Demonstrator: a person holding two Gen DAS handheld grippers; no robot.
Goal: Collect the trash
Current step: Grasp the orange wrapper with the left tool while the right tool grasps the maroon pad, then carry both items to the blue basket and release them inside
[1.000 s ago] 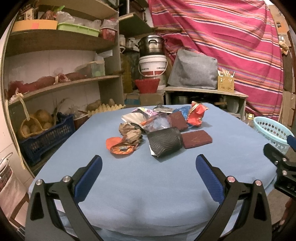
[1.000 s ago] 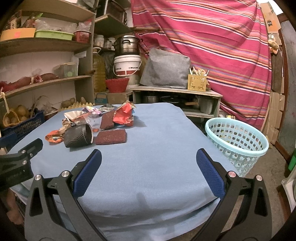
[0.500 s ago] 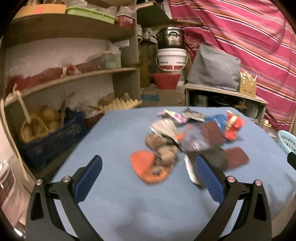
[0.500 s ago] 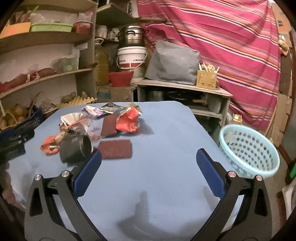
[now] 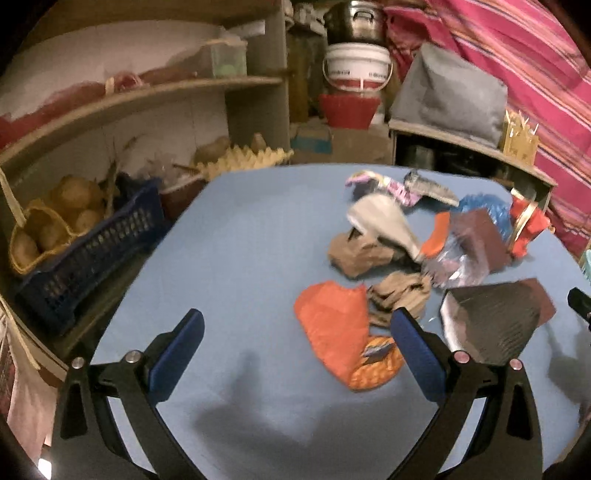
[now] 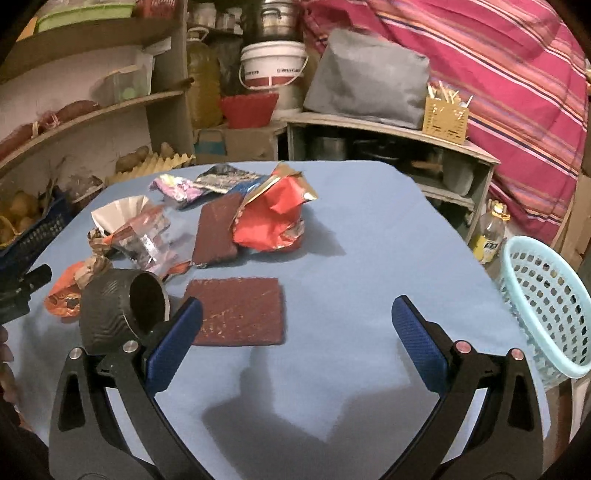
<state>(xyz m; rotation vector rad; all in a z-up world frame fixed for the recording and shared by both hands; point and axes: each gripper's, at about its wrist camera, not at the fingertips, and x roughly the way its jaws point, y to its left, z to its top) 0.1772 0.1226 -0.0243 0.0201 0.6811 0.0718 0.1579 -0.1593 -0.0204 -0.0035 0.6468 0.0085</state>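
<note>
Both grippers gape empty: the left gripper point(image 5: 297, 345) hovers just short of the orange wrapper point(image 5: 334, 328) on the worktop point(image 5: 236, 236), nearer the trash than the right gripper point(image 6: 295, 334).

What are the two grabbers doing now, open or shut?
Left gripper: open, holding nothing, above the blue table.
Right gripper: open, holding nothing.

Home storeroom/pantry: wooden shelves point(image 5: 155, 92) with woven potato basket point(image 5: 40, 236), steel pot point(image 6: 273, 18) on white plastic bucket point(image 6: 273, 66), striped pink cloth point(image 6: 498, 74) behind.
</note>
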